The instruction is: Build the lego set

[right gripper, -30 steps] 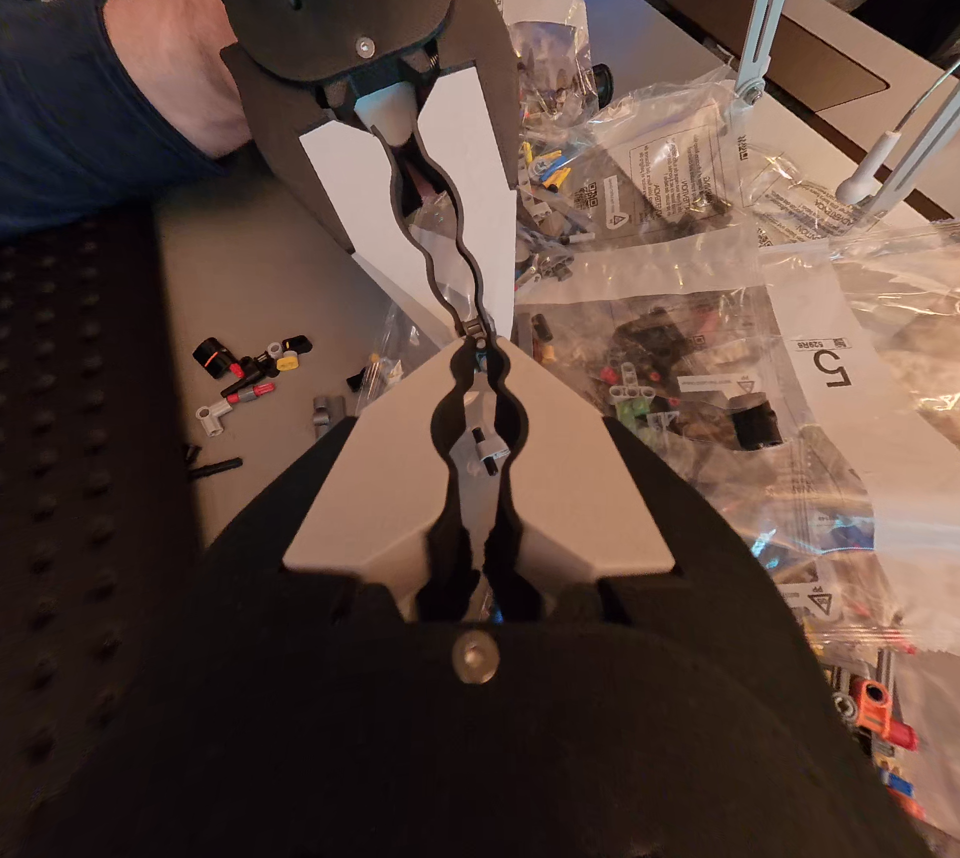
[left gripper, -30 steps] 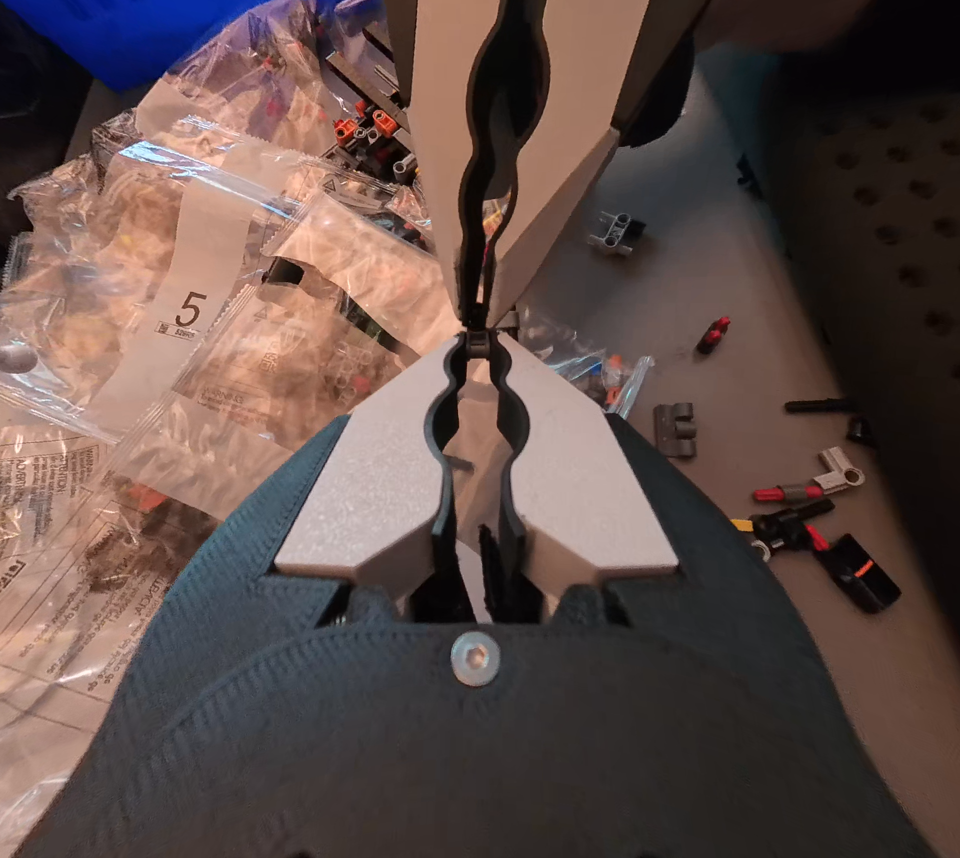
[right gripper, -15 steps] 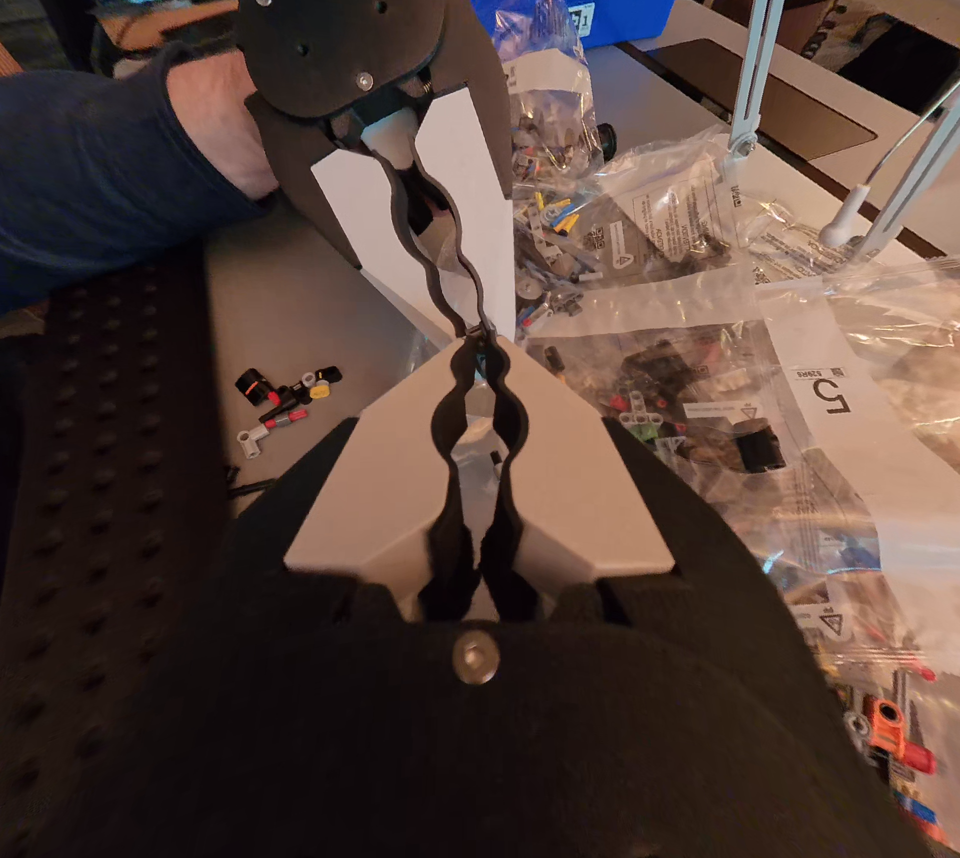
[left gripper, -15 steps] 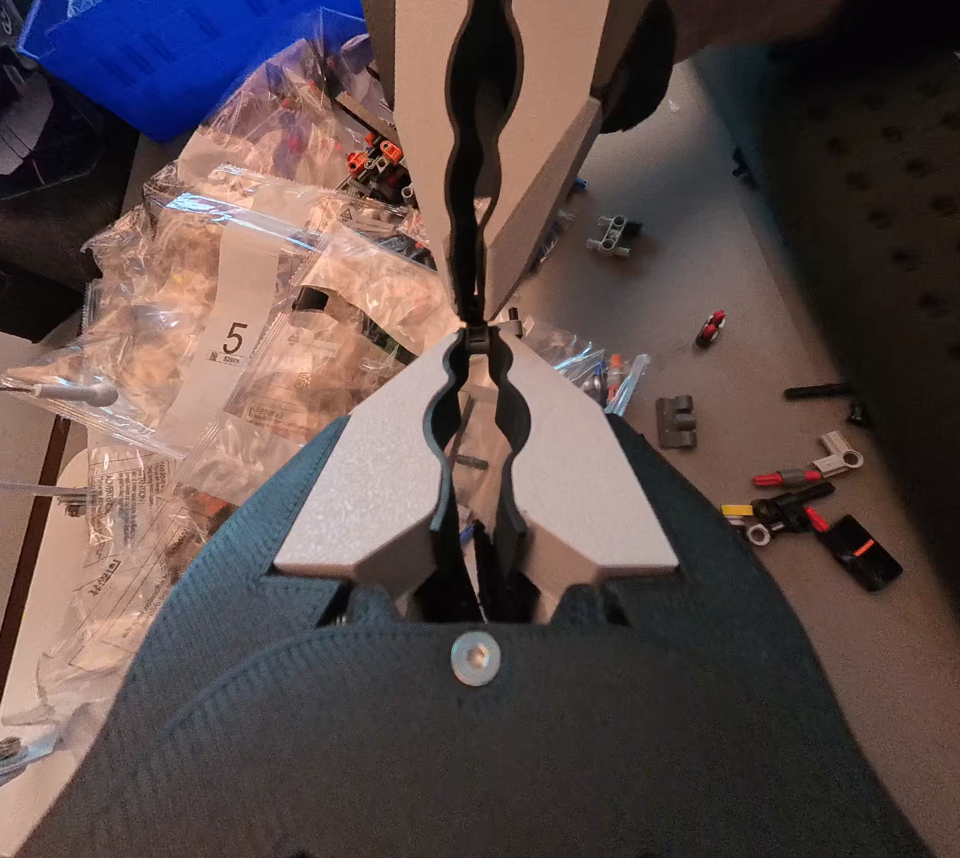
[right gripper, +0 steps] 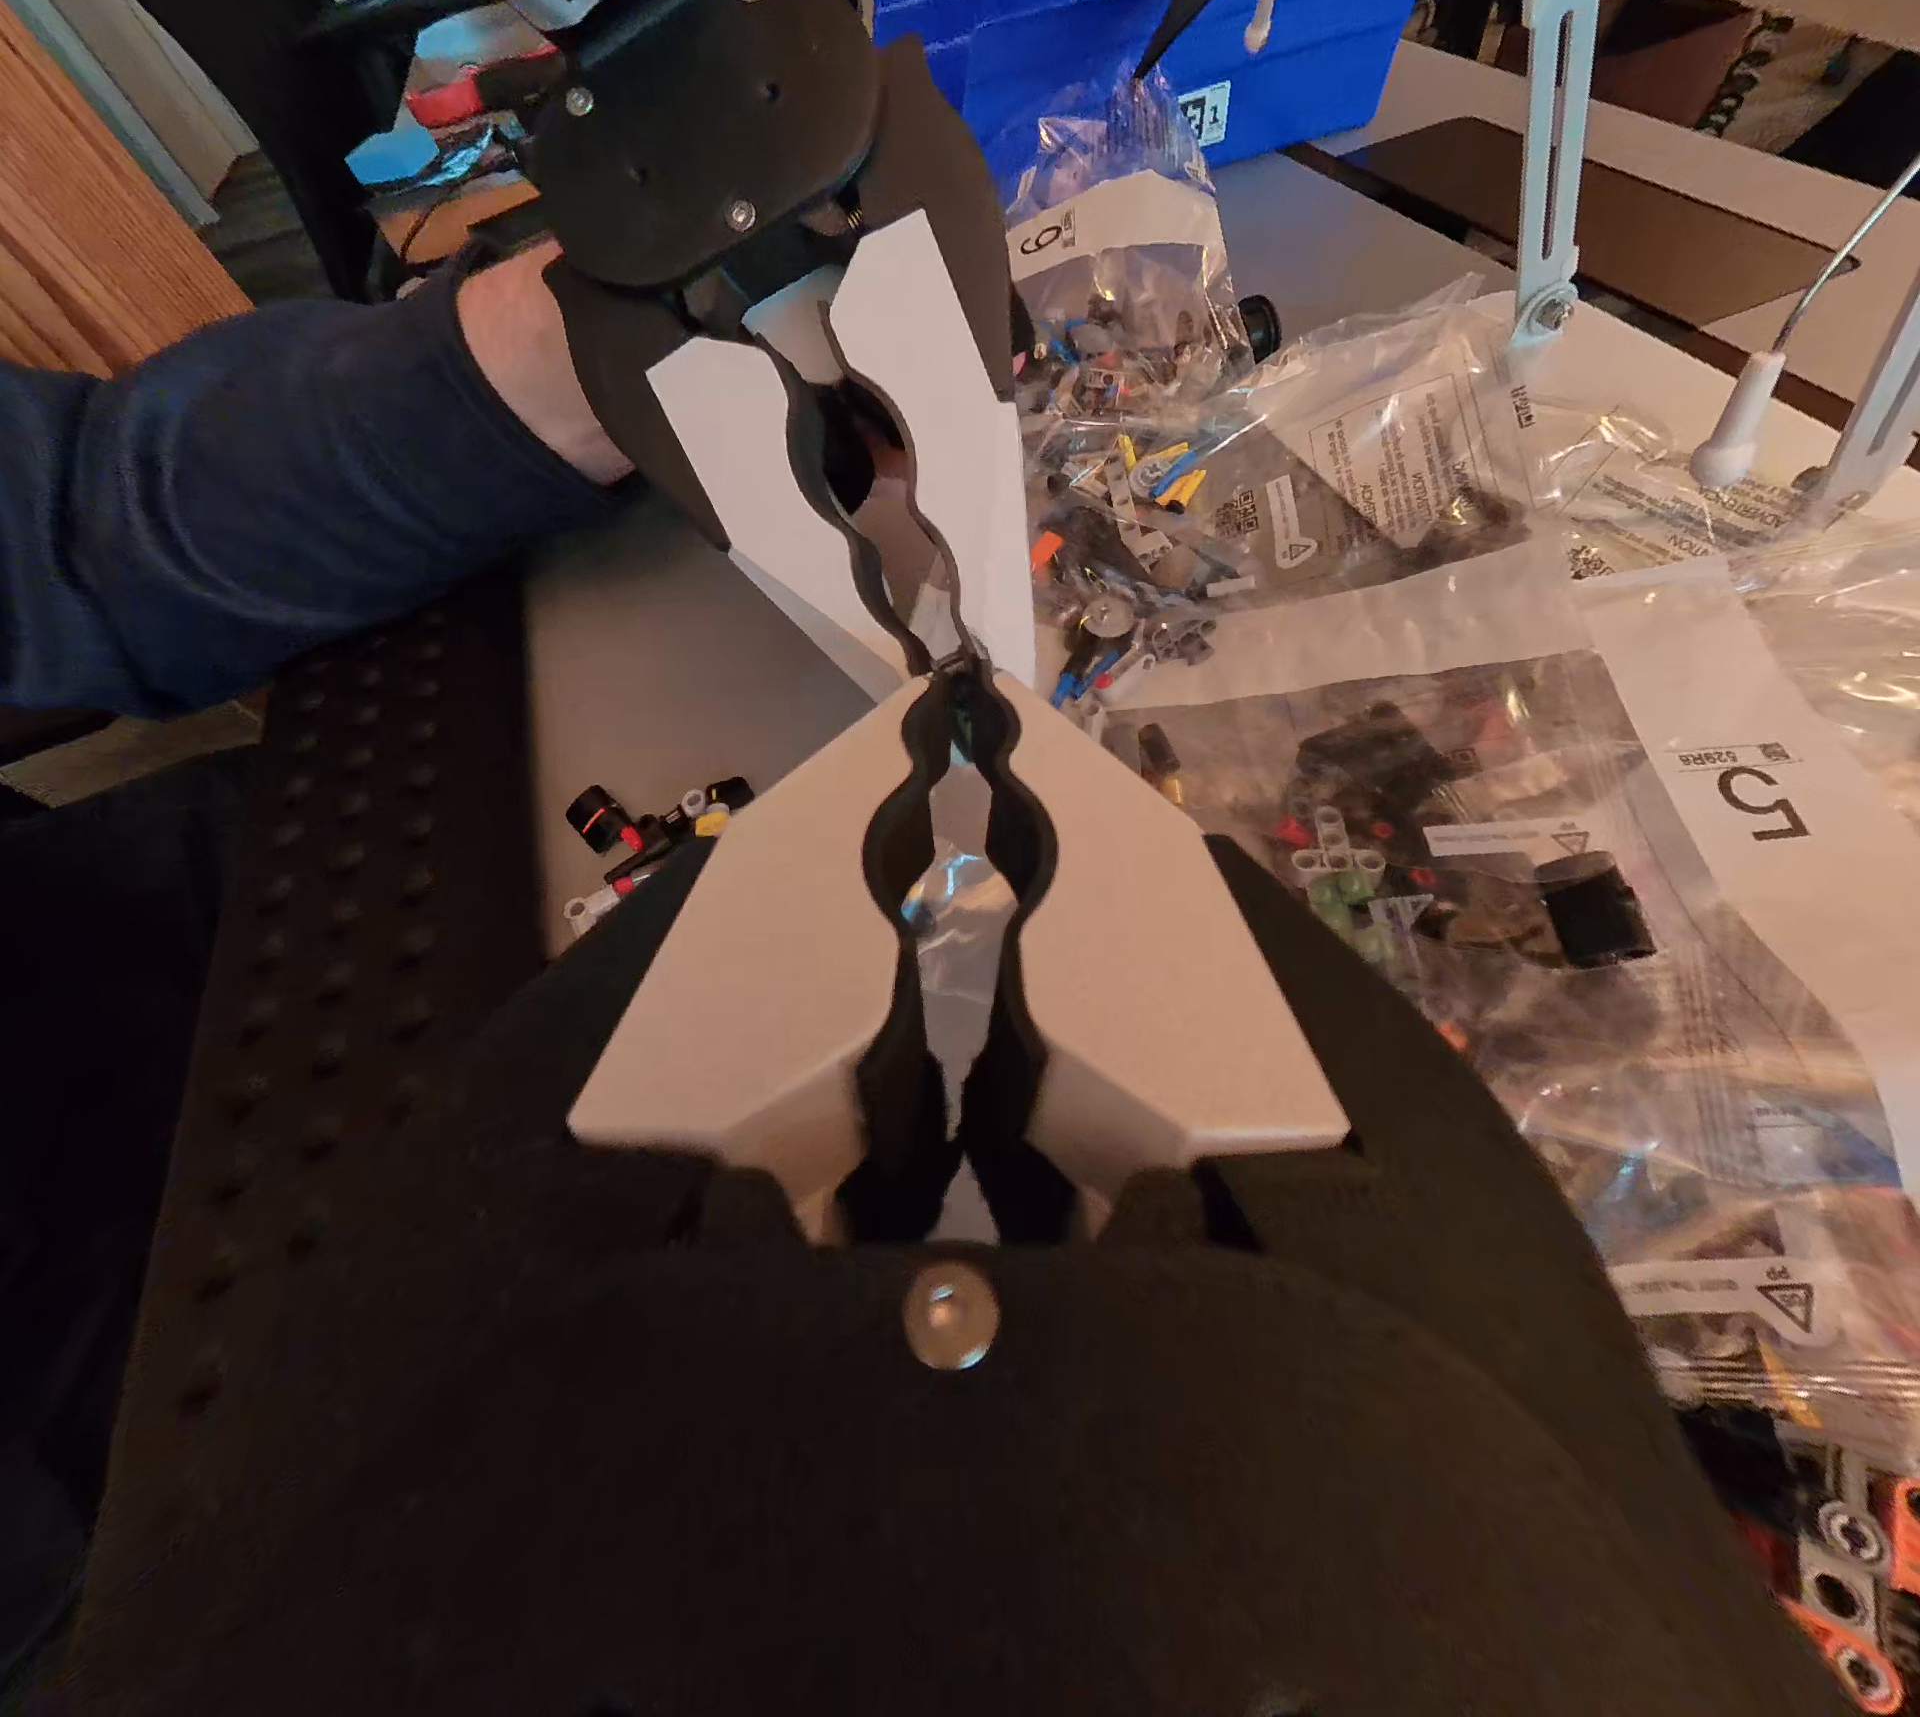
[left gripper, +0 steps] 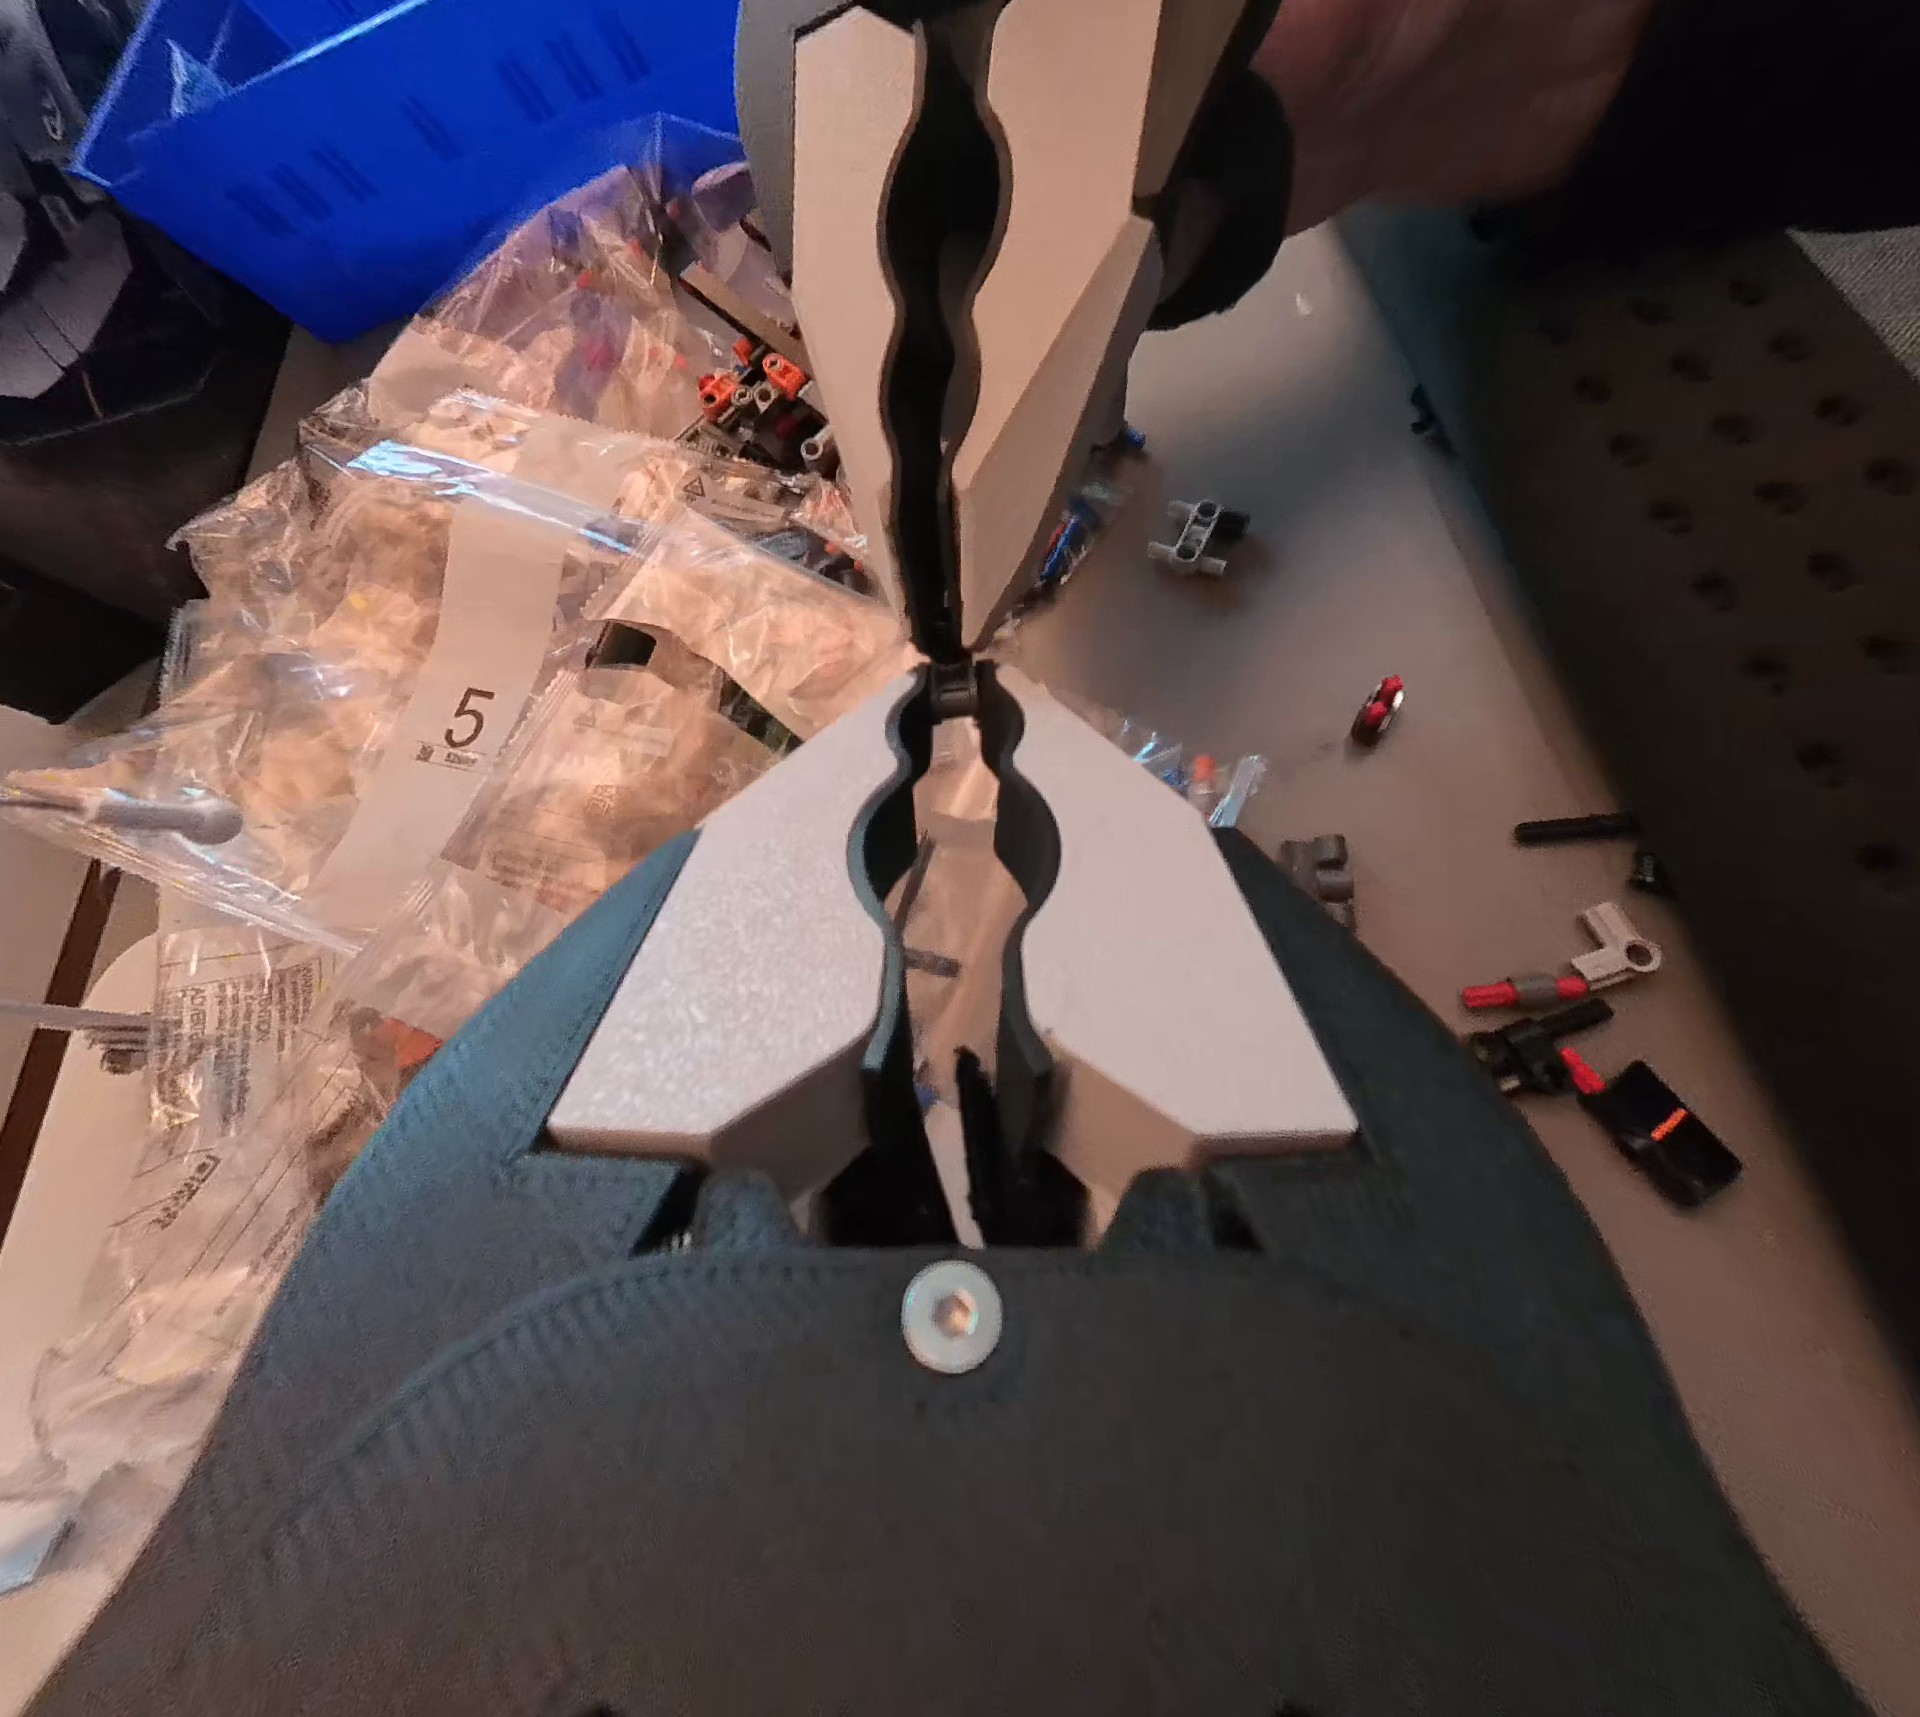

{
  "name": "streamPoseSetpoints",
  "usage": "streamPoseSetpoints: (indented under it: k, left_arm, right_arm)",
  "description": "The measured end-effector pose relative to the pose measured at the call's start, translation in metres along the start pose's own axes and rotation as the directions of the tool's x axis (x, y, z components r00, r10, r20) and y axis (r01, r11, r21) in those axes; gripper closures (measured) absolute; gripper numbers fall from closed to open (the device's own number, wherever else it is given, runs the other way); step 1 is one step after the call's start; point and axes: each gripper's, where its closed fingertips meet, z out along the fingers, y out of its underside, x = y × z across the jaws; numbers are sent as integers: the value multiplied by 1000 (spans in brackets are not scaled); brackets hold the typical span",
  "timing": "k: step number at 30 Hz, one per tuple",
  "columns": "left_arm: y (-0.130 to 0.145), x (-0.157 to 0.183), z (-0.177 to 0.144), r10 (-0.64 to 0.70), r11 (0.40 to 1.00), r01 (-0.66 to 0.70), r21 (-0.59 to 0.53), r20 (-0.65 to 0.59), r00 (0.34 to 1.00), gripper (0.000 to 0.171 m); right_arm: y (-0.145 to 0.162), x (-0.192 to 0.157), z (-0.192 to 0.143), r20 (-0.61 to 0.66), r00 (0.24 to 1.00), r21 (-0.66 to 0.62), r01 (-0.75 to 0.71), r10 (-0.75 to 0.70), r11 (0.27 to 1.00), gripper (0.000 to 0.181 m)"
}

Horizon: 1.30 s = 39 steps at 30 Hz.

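In the left wrist view my left gripper [left gripper: 951,693] is shut on a small black lego piece [left gripper: 953,697] at its fingertips, held above the table. My right gripper [left gripper: 933,644] comes down from above, shut, its tips meeting that piece. In the right wrist view my right gripper [right gripper: 961,685] is shut with its tips against the left gripper [right gripper: 948,657], which comes from the upper left. A small dark piece [right gripper: 954,664] sits where the tips meet. What the right fingers pinch is too small to make out.
Clear bags of lego parts [left gripper: 468,732] [right gripper: 1558,836] cover one side of the grey table. A blue bin [left gripper: 436,88] [right gripper: 1091,5] stands behind. Loose pieces [left gripper: 1558,1002] [right gripper: 655,820] lie beside a black studded mat [left gripper: 1714,524] [right gripper: 364,836]. A white stand [right gripper: 1553,161] rises at the back. Less than 4 cm separates the two grippers' tips.
Both grippers have risen and tilted together, staying tip to tip. More of the blue bin and the room behind now shows. The loose pieces have not moved.
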Motion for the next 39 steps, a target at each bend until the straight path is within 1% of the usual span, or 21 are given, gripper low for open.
streamPoseSetpoints:
  k: [6,8,10,12,15,18,19,20,21,22,23,24,25,26,28,29,30,32,35,37,39]
  left_arm:
    - [-1,0,1,-11,1000,11,7,6,1000,165]
    - [2,0,1,1,1000,-1,-27,11,1000,165]
    - [2,1,0,19,999,-18,-32,15,1000,165]
    - [2,0,-1,40,998,-38,-56,26,999,165]
    - [0,1,-3,49,997,-47,-58,28,998,165]
    - [-3,3,-5,44,998,-43,-44,16,999,165]
    - [-2,3,-5,46,998,-45,-45,14,999,166]
    - [23,3,-2,56,979,-53,-198,9,998,165]
    - [57,4,3,63,921,-61,-385,-9,998,165]
    - [63,7,11,-4,913,-3,-407,-16,1000,164]
    - [44,7,17,-40,944,32,-328,-18,999,165]
    - [25,9,16,-13,965,4,-261,-33,999,165]
    - [16,4,11,45,971,-46,-236,-10,999,165]
    - [13,2,8,59,976,-58,-212,-2,998,165]
    - [16,3,3,-18,988,16,-150,-12,1000,165]
    - [17,0,0,-24,990,24,-141,2,1000,165]
    - [13,-3,-3,-17,993,18,-113,11,1000,165]
    - [-3,-3,-10,-38,999,38,-4,-8,999,165]
    - [9,-8,-9,-19,999,20,-30,23,1000,165]
    - [9,-10,-8,-46,999,46,-5,18,999,165]
    - [12,-17,-11,-55,998,55,-8,50,997,165]
  right_arm:
    - [0,0,0,-14,1000,-6,25,-25,1000,180]
    - [1,0,1,-30,998,-21,50,-50,999,180]
    - [0,-2,1,-34,998,-17,59,-60,998,180]
    - [-2,-2,1,-21,999,-5,38,-38,999,180]
    - [-4,-4,0,6,1000,23,-2,2,1000,181]
    - [-8,-7,-1,-2,999,34,32,-32,999,181]
    - [-15,-9,-4,7,999,77,32,-32,996,181]
    - [-38,-13,-19,55,998,221,-15,3,975,181]
    - [-55,-8,-39,85,995,325,-78,53,942,181]
    - [-52,4,-49,50,996,328,-85,73,941,180]
    - [-42,11,-50,47,993,297,-113,104,948,180]
    - [-35,13,-48,70,988,282,-155,141,947,180]
    - [-31,13,-45,71,986,267,-162,148,950,180]
    - [-30,10,-42,70,989,244,-142,129,959,181]
    - [-31,9,-37,65,993,225,-113,101,968,180]
    - [-29,9,-34,69,992,204,-114,102,972,180]
    - [-23,8,-31,61,994,164,-103,94,981,180]
    - [-11,12,-28,26,995,107,-95,93,990,180]
    - [-3,18,-31,25,988,86,-151,150,985,180]
    - [8,31,-31,-49,986,37,-155,157,987,180]
    - [23,42,-30,-130,982,-43,-141,134,989,180]
